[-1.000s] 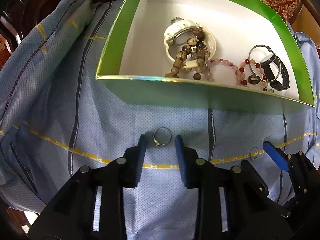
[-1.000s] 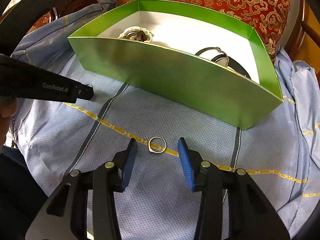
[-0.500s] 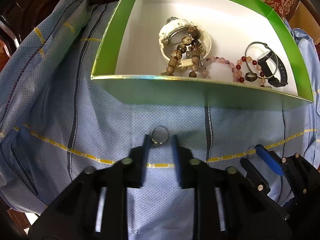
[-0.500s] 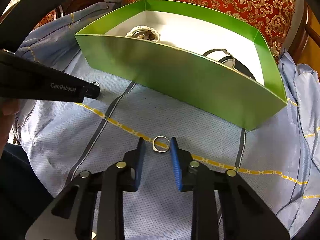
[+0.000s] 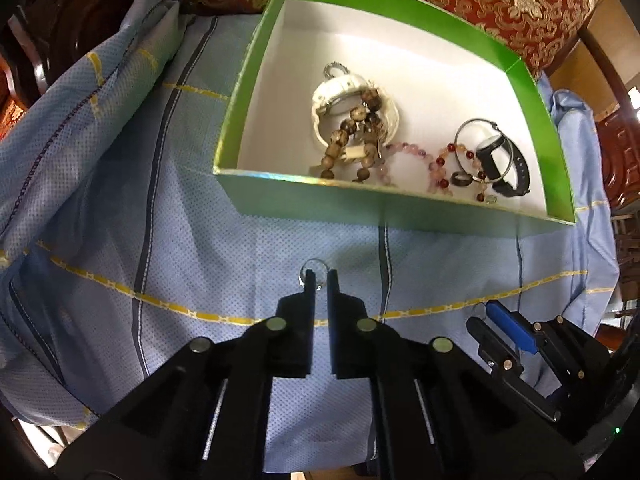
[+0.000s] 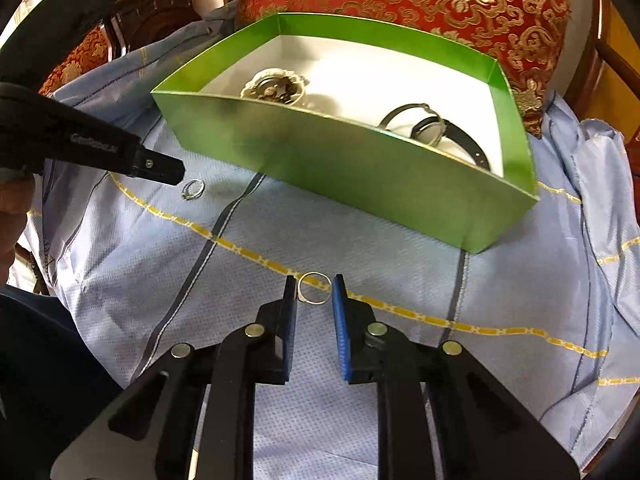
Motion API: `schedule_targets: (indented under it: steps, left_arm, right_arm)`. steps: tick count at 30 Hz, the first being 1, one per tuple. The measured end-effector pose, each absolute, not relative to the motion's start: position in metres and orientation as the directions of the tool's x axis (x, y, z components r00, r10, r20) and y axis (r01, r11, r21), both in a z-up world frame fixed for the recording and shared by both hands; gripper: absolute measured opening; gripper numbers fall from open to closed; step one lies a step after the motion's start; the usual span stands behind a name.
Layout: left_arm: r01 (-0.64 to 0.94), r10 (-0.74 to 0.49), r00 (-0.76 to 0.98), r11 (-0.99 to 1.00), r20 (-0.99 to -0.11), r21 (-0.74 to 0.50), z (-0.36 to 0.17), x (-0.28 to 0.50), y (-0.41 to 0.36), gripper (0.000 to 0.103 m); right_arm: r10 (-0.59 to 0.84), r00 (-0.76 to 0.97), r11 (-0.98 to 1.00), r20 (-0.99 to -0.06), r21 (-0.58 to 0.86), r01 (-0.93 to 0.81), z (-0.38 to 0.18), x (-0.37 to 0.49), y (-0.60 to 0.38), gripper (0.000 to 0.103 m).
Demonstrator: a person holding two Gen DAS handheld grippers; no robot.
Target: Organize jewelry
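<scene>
So both grippers have a ring right at their tips on the blue cloth (image 6: 120, 264): left gripper (image 5: 319, 278) jaws pinched narrow on the stone ring (image 5: 314, 270), right gripper (image 6: 314, 288) jaws snug around the plain ring (image 6: 315, 288), green box (image 6: 360, 168) straight ahead.

Left hand-held gripper (image 5: 319, 280) pinching a ring (image 5: 315, 270), green box (image 5: 384, 204) behind

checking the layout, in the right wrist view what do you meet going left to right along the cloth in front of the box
left gripper → ring with a stone → dark stripe on the cloth → plain ring between the right gripper fingers → second dark stripe
</scene>
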State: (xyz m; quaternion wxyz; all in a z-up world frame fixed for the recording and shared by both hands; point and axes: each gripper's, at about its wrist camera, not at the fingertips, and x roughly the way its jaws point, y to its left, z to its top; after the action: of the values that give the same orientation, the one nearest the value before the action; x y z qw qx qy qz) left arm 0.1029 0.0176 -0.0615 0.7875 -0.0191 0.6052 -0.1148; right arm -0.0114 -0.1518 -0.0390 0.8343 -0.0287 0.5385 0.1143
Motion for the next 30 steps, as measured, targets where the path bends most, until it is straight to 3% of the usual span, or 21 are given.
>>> schedule_targets:
  steps: [1, 2, 14, 15, 17, 23, 28, 30]
  left_arm:
    - [0.152, -0.201, 0.24, 0.974, -0.95, -0.168, -0.062, 0.104, 0.02, 0.021]
    - [0.149, -0.194, 0.238, 0.976, -0.952, -0.162, -0.064, 0.105, 0.021, 0.023]
    - [0.192, -0.084, 0.23, 0.981, -0.969, -0.039, -0.088, 0.117, 0.008, 0.031]
    - [0.194, -0.081, 0.232, 0.98, -0.969, -0.035, -0.089, 0.116, 0.0, 0.033]
    - [0.201, -0.085, 0.232, 0.979, -0.969, -0.038, -0.089, 0.115, -0.002, 0.036]
    - [0.216, -0.064, 0.245, 0.976, -0.967, -0.01, -0.089, 0.112, -0.008, 0.035]
    - [0.229, -0.071, 0.249, 0.973, -0.966, -0.012, -0.092, 0.109, -0.021, 0.021]
    - [0.241, -0.067, 0.253, 0.971, -0.965, -0.004, -0.092, 0.107, -0.024, 0.02]
  right_arm:
    - [0.161, 0.392, 0.973, -0.906, 0.078, -0.219, -0.039, -0.011, -0.152, 0.018]
    - [0.161, 0.39, 0.974, -0.907, 0.08, -0.214, -0.04, -0.011, -0.154, 0.018]
    - [0.157, 0.357, 0.972, -0.921, 0.08, -0.219, -0.056, -0.004, -0.149, 0.018]
    - [0.155, 0.356, 0.972, -0.921, 0.078, -0.222, -0.056, -0.004, -0.149, 0.021]
    - [0.147, 0.363, 0.974, -0.92, 0.07, -0.217, -0.055, -0.004, -0.149, 0.035]
    - [0.139, 0.38, 0.977, -0.915, 0.063, -0.205, -0.058, -0.001, -0.149, 0.038]
    - [0.134, 0.384, 0.978, -0.914, 0.059, -0.201, -0.06, 0.003, -0.147, 0.038]
    - [0.132, 0.386, 0.977, -0.913, 0.052, -0.209, -0.062, 0.004, -0.145, 0.038]
